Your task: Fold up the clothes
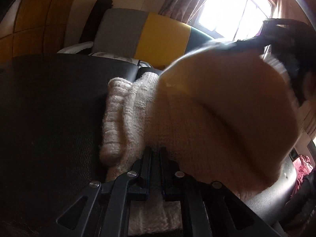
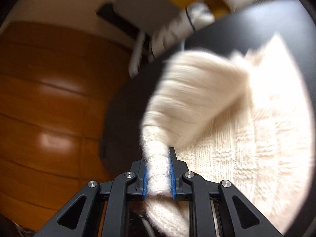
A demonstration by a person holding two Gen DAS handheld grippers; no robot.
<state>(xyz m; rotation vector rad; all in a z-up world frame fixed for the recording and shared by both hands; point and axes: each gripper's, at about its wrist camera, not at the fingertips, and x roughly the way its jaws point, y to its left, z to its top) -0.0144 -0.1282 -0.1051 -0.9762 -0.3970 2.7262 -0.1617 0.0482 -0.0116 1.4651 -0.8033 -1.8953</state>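
A cream knitted sweater point(image 1: 217, 108) lies on a black leather surface point(image 1: 49, 108). In the left wrist view my left gripper point(image 1: 156, 154) is shut on the sweater's edge beside its ribbed cuff point(image 1: 114, 118), and the cloth rises to the right. At the upper right of that view the right gripper point(image 1: 284, 45) shows as a dark blur holding the far end up. In the right wrist view my right gripper point(image 2: 159, 162) is shut on a ribbed strip of the sweater point(image 2: 246, 138), with blue pads point(image 2: 145, 177) pressing both sides. The rest of the knit spreads out below and is motion-blurred.
A grey and yellow cushion point(image 1: 142, 35) leans at the back, under a bright window point(image 1: 237, 9). White patterned cloth point(image 1: 116, 56) lies behind the black surface. Red fabric point(image 1: 302, 165) sits at the right edge. Brown wooden flooring point(image 2: 49, 98) is off the surface's left side.
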